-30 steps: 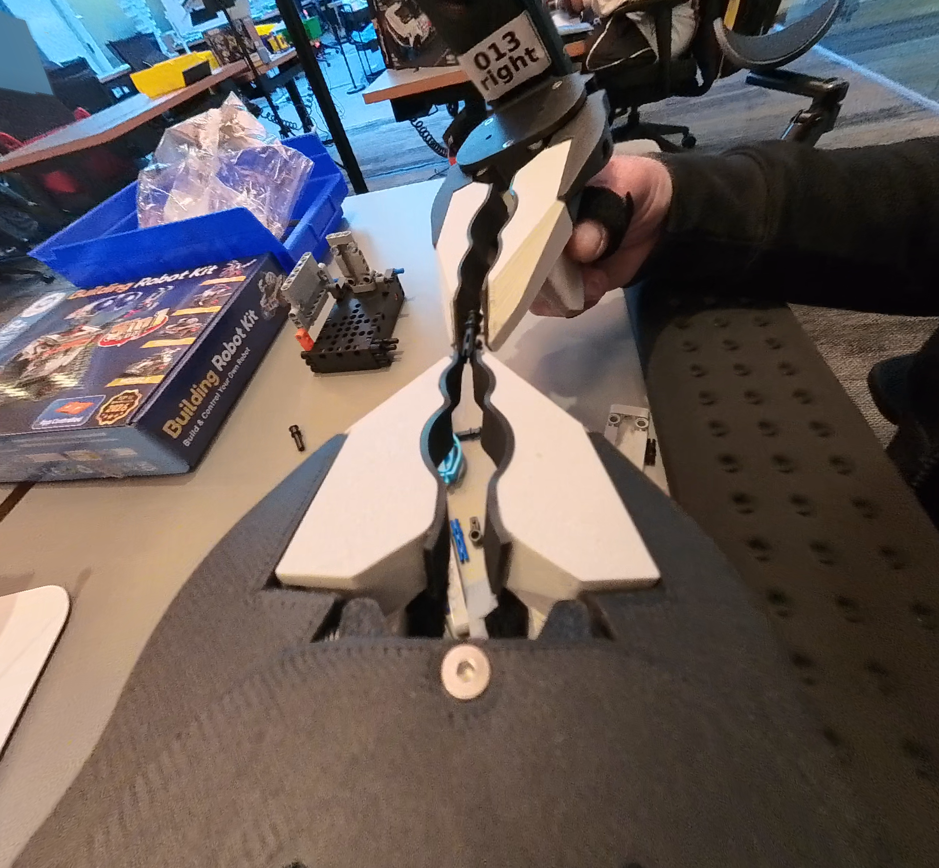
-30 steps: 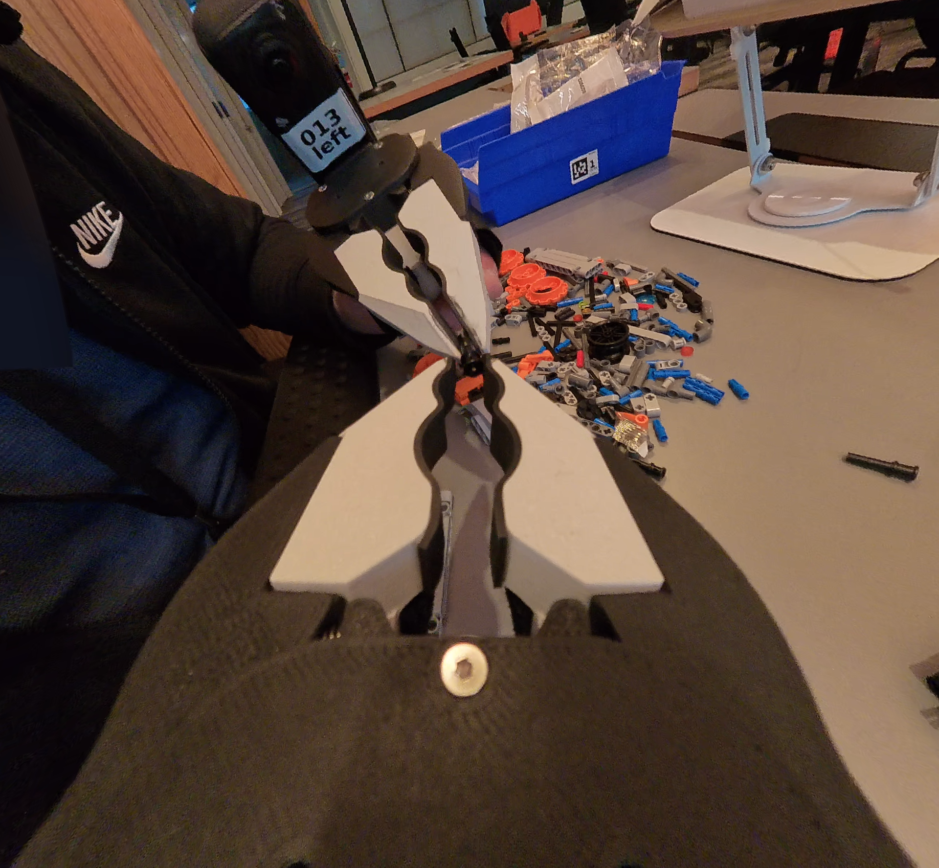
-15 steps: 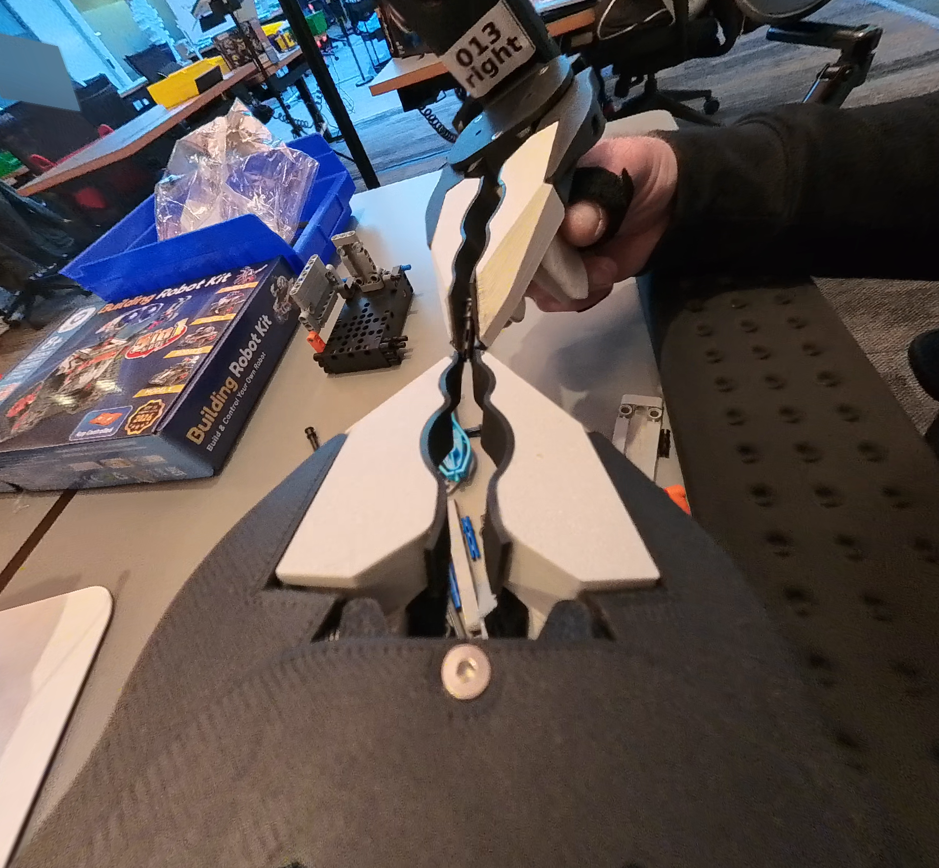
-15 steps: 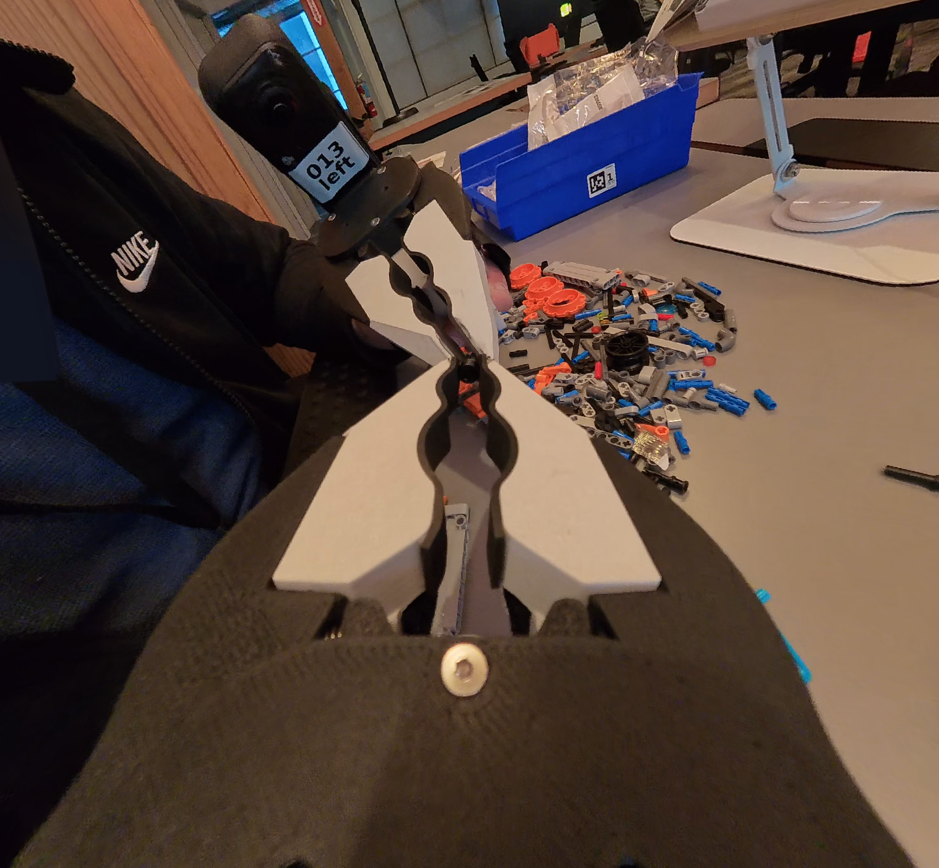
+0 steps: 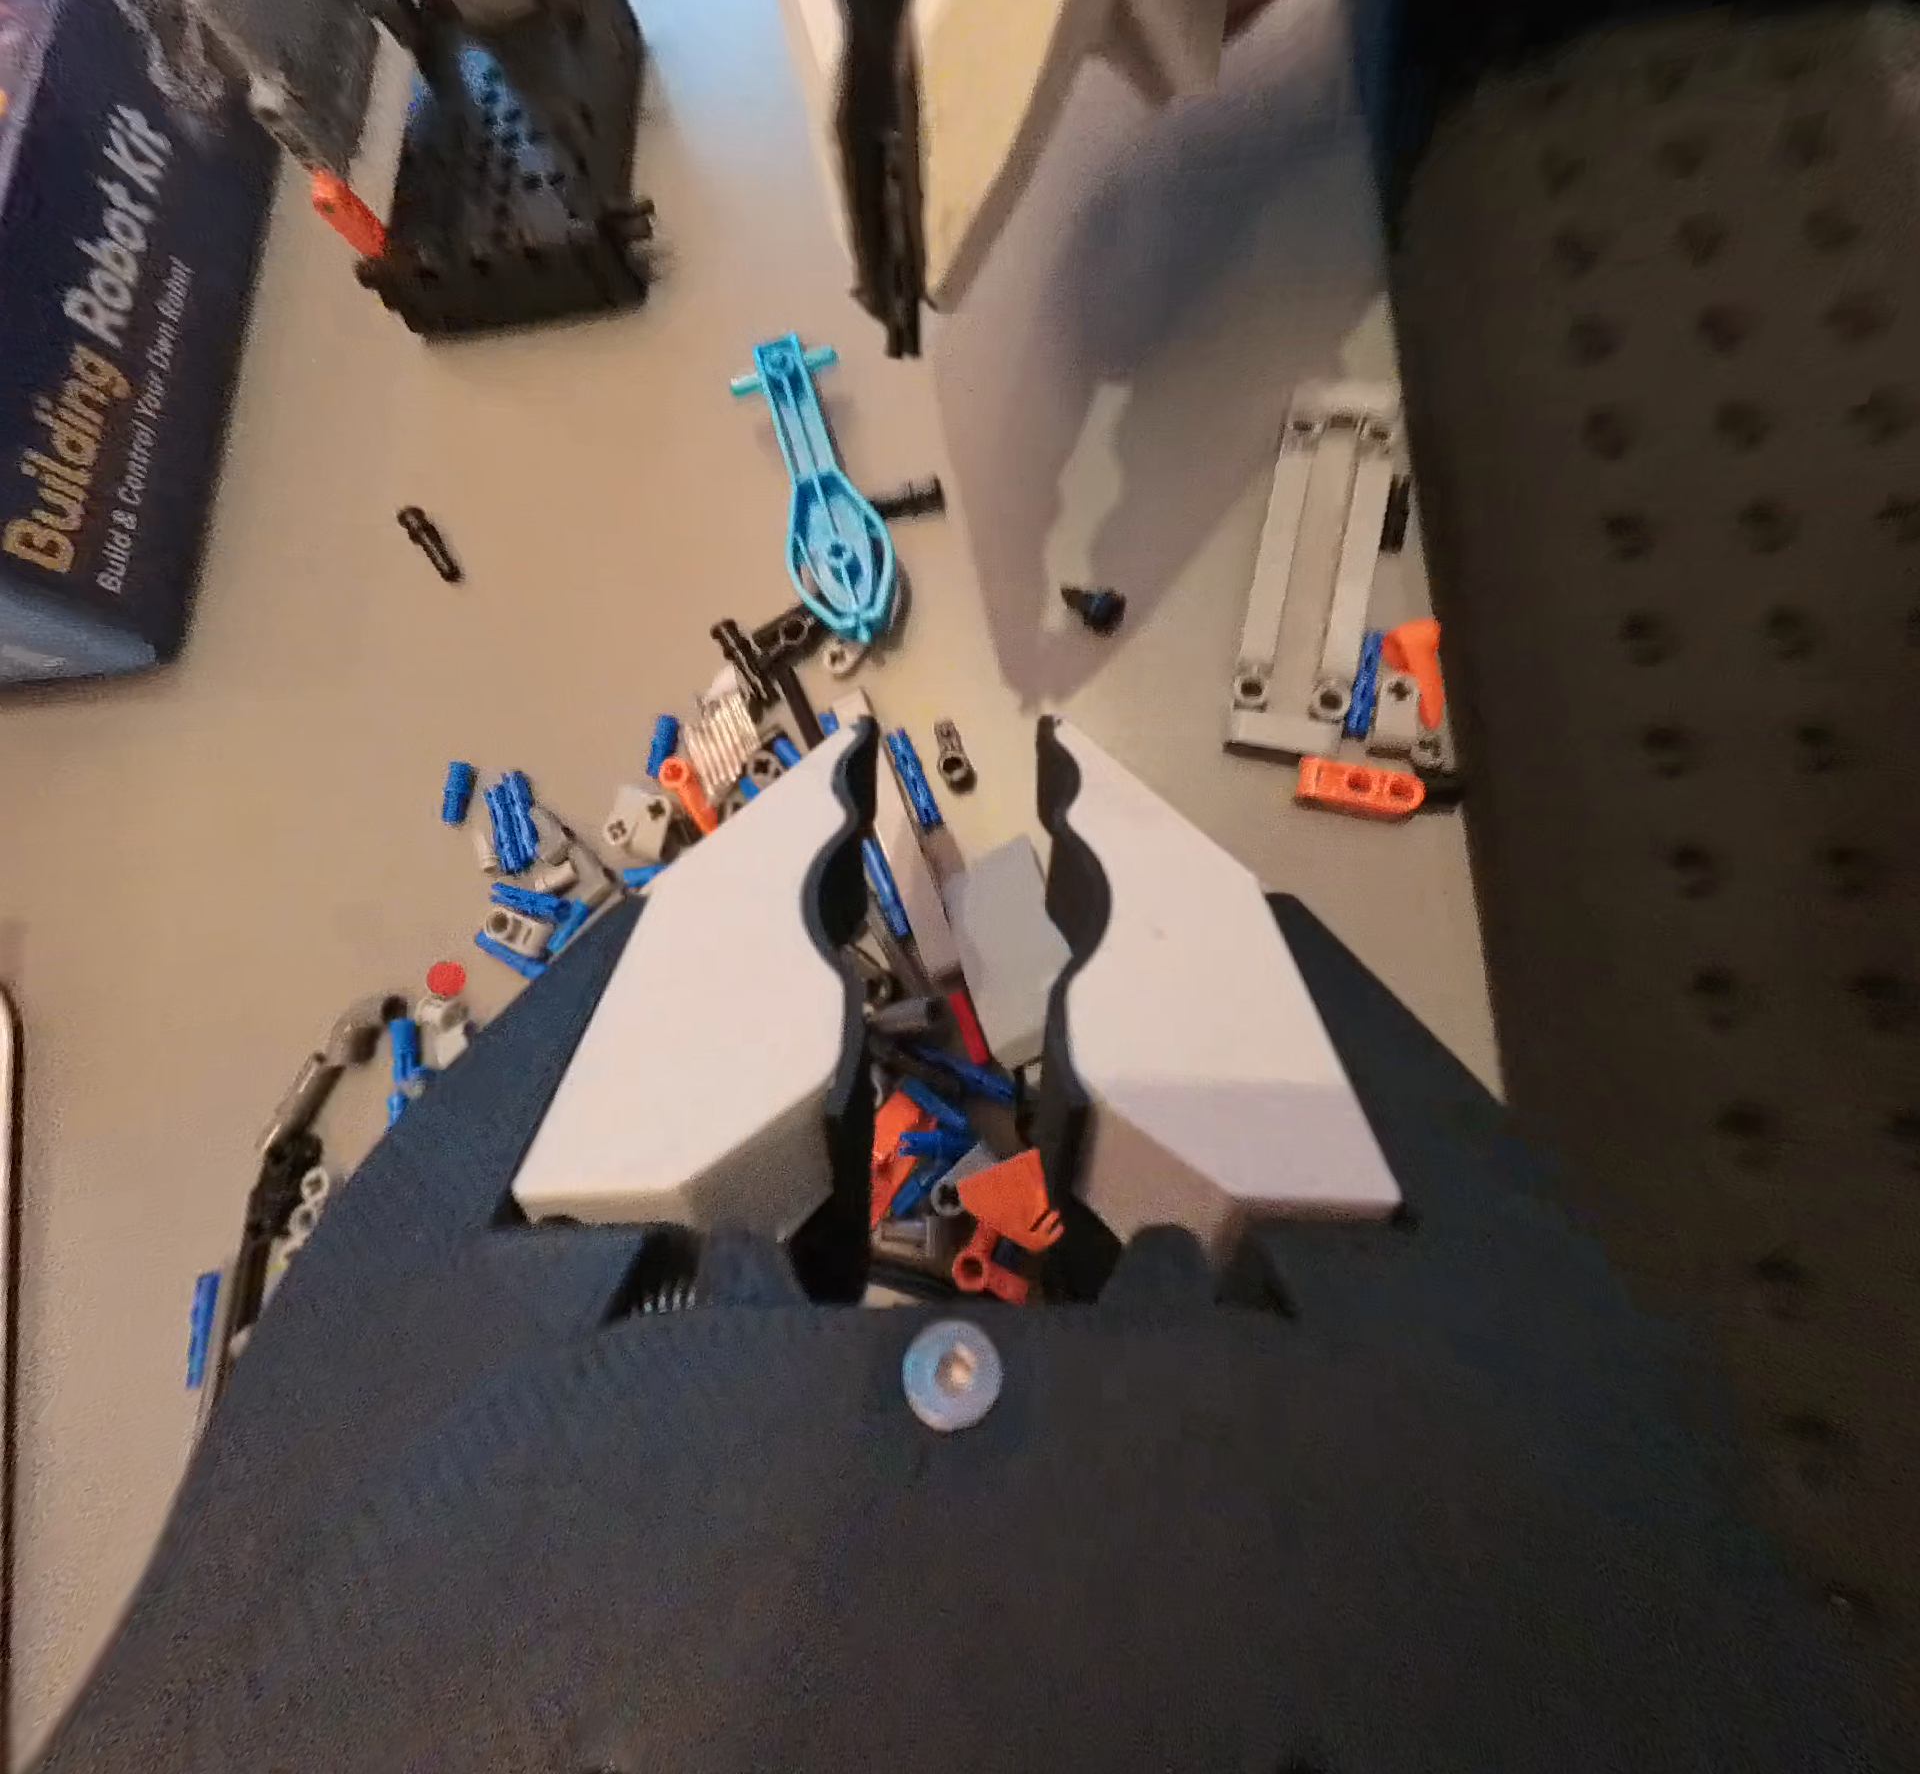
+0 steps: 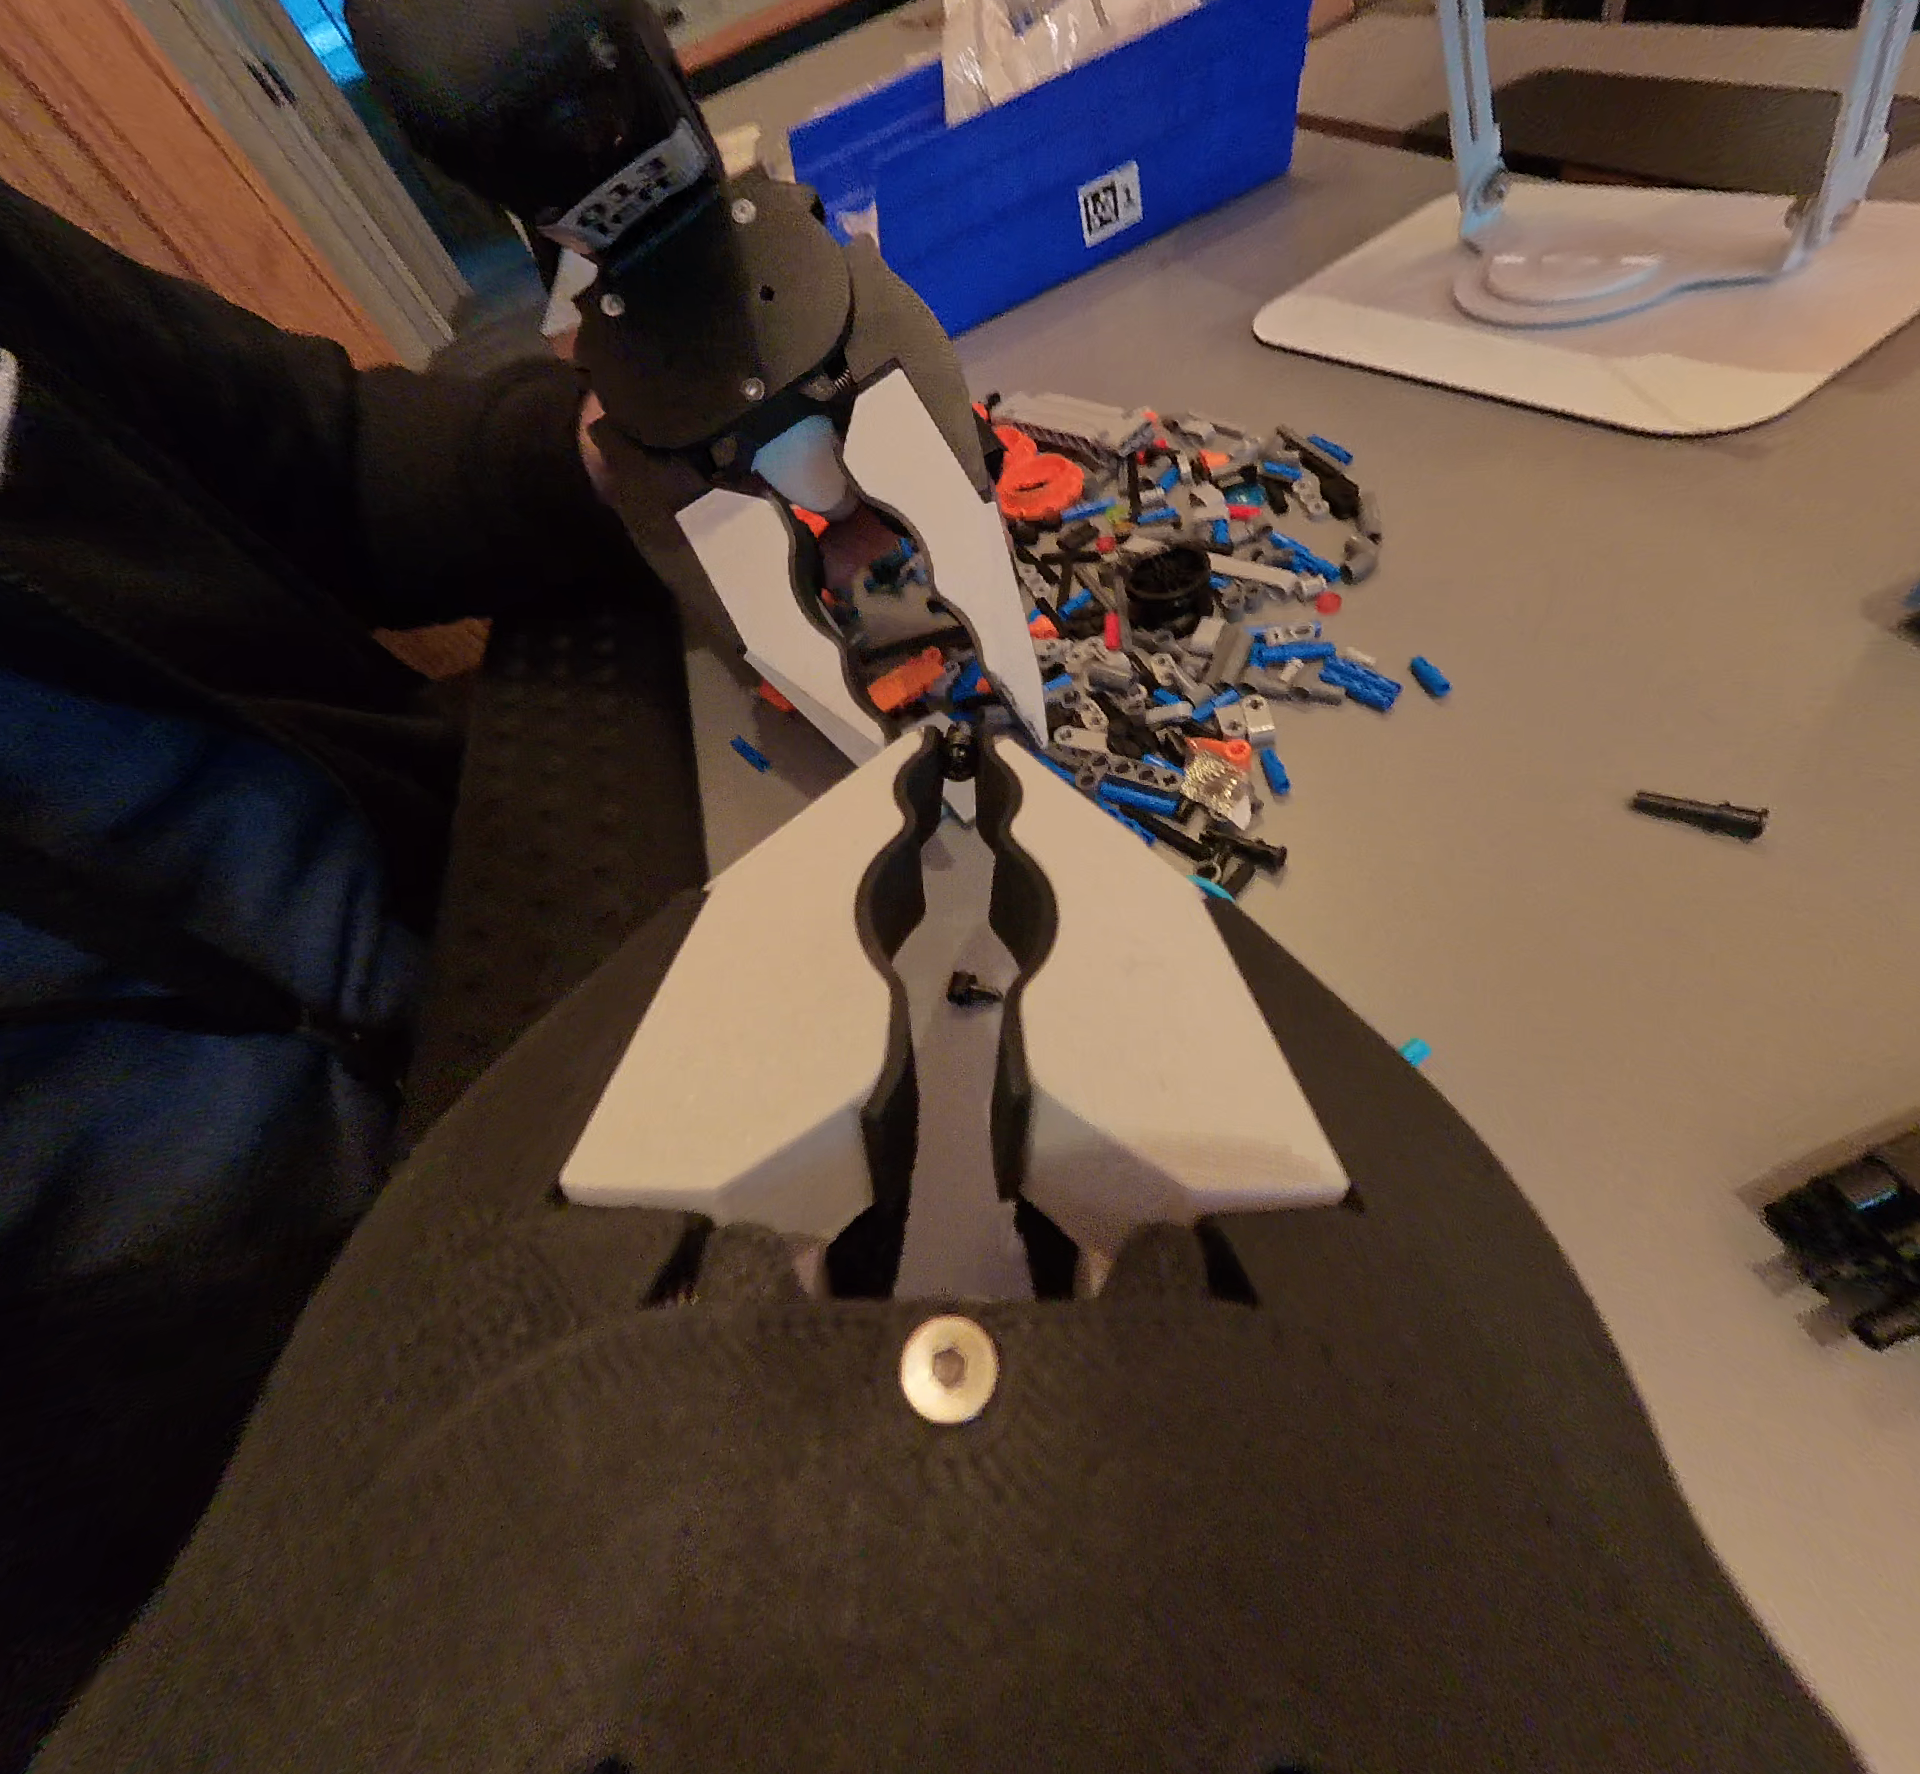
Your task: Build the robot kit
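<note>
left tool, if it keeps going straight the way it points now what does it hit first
Probably the pile of small building pieces on the table right under the open left tool; motion blur leaves depth unclear.

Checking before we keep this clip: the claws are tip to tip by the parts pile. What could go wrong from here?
1. The right claw seems to pinch a small black pin only at its tips; it could slip into the loose parts pile.
2. The left claw is open right in front of those tips; a bump could knock the pin free.
3. Closing the left claw over the pile may catch several pieces at once.
</note>
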Available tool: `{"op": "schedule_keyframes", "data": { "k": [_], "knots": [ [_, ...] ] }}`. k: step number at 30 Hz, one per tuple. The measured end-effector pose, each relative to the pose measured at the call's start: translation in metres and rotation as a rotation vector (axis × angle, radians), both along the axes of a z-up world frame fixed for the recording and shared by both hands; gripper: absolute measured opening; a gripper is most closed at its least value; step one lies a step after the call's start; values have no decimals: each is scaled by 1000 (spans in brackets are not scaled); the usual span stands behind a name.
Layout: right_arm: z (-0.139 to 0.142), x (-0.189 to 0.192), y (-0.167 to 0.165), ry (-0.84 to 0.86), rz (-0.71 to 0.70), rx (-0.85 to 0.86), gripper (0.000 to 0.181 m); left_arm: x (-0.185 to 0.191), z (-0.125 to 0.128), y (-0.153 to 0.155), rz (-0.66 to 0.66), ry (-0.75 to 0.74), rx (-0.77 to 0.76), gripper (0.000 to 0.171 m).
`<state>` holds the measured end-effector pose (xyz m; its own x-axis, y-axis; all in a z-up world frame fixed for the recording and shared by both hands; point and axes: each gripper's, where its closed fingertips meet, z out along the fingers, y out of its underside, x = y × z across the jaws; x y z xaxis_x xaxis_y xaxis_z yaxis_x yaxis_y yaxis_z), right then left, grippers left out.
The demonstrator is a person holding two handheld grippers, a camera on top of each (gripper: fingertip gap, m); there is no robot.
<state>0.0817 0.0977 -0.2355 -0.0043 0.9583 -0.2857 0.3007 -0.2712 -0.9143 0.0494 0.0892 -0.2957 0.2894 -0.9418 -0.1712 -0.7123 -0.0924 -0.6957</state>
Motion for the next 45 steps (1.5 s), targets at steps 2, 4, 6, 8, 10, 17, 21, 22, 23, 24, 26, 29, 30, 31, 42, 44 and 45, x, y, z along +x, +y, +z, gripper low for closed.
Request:
{"op": "schedule_keyframes", "data": {
  "k": [2,4,6,8,10,17,21,22,23,24,26,29,30,31,42,44,45],
  "knots": [
    [-9,-1,0,-43,0,1,3,-1,-15,-3,-9,68,-21,24],
    [-14,-1,1,-69,-2,5,3,-1,-24,-2,1,105,-29,19],
    [-16,-2,0,-81,3,1,4,1,-29,-3,6,118,-37,17],
    [-19,-2,0,-91,6,-1,4,-1,-30,2,32,131,-31,16],
    [-21,-2,-1,-106,11,4,4,2,-31,-1,24,115,-59,14],
    [-30,0,1,-159,1,25,4,14,-29,-4,-21,132,-7,11],
    [-37,5,4,-201,-15,42,4,12,-23,7,-1,106,-19,19],
    [-40,6,6,-216,-21,47,4,14,-22,9,-11,108,-3,19],
    [-43,7,7,-235,-25,54,3,16,-23,8,-24,108,-7,18],
    [-46,8,7,-251,-27,60,3,17,-25,9,-26,116,-15,19],
    [-51,10,8,-278,-29,72,4,21,-26,10,-40,113,-15,19],
    [-58,11,8,-319,-24,87,4,25,-26,11,-60,121,-2,18],
    [-59,11,7,-325,-22,95,4,25,-27,13,-52,133,5,17],
    [-60,10,7,-332,-18,102,4,26,-27,13,-56,130,-11,17],
    [-66,11,6,-379,-6,156,4,42,-32,4,-104,102,-72,16],
    [-69,13,5,-393,4,169,4,43,-32,2,-110,101,-73,15],
    [-70,14,3,-400,10,177,4,44,-32,3,-108,102,-70,13]
  ]
}}
